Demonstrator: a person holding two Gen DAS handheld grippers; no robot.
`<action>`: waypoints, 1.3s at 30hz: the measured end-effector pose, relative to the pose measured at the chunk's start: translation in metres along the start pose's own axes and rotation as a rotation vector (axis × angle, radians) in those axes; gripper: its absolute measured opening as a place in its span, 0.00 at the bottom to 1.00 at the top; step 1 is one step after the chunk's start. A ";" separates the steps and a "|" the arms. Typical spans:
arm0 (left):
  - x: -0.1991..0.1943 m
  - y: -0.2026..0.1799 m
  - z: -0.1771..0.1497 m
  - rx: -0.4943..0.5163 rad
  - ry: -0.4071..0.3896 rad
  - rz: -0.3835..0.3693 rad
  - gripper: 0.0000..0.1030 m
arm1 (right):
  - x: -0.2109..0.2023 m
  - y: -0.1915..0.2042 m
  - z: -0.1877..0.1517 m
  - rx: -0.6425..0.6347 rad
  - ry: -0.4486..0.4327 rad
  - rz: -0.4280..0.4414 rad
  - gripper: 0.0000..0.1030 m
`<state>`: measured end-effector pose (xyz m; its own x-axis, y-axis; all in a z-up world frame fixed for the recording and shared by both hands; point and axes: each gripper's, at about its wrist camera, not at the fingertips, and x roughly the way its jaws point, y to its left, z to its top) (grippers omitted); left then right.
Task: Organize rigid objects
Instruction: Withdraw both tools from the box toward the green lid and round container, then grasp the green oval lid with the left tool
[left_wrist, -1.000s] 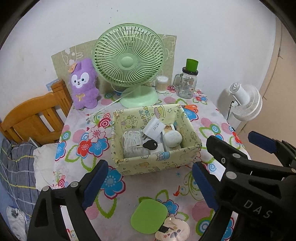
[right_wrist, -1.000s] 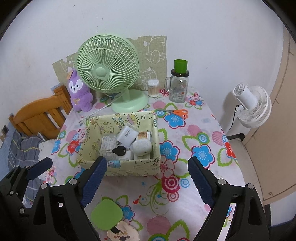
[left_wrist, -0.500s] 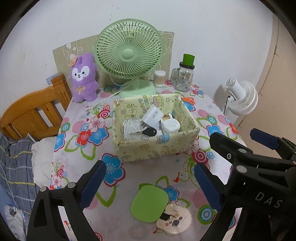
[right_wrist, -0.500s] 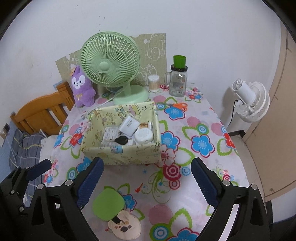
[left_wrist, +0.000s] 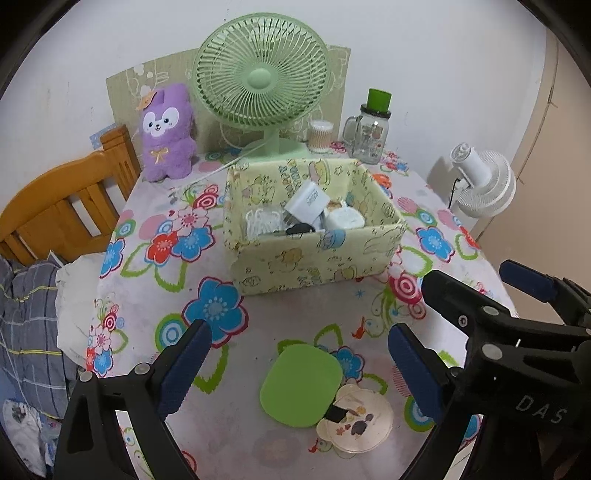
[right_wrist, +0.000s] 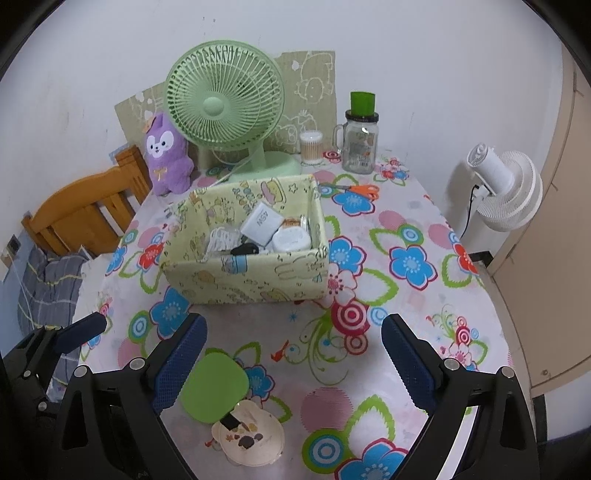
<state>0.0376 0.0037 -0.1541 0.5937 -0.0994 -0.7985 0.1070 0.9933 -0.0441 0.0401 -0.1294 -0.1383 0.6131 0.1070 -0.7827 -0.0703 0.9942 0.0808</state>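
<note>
A yellow-green fabric box stands mid-table and holds a white charger, a round white case, a black key fob and a coiled white cable. In front of it lie a green rounded-square case and a cream round case with cartoon print, touching each other. My left gripper hovers open over the green case with nothing between its fingers. My right gripper, just to its right, is open and holds nothing.
At the back stand a green desk fan, a purple plush, a cotton-swab tub and a glass jar with a green lid. Orange scissors lie behind the box. A wooden chair is left, a white fan right.
Both grippers have drawn back and down from the box, so the green and cream cases show more fully. The right jaws stand slightly wider.
</note>
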 end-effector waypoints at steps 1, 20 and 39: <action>0.001 0.001 -0.002 0.000 -0.002 0.012 0.95 | 0.001 0.000 -0.001 0.000 0.001 0.004 0.94; 0.041 0.010 -0.038 0.009 0.056 -0.005 0.95 | 0.030 0.006 -0.040 -0.048 0.022 0.017 0.94; 0.084 0.009 -0.067 0.054 0.142 -0.023 0.94 | 0.067 0.003 -0.072 -0.059 0.115 0.012 0.94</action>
<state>0.0348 0.0086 -0.2616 0.4724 -0.1090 -0.8746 0.1643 0.9858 -0.0341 0.0246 -0.1200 -0.2345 0.5178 0.1141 -0.8479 -0.1253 0.9905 0.0567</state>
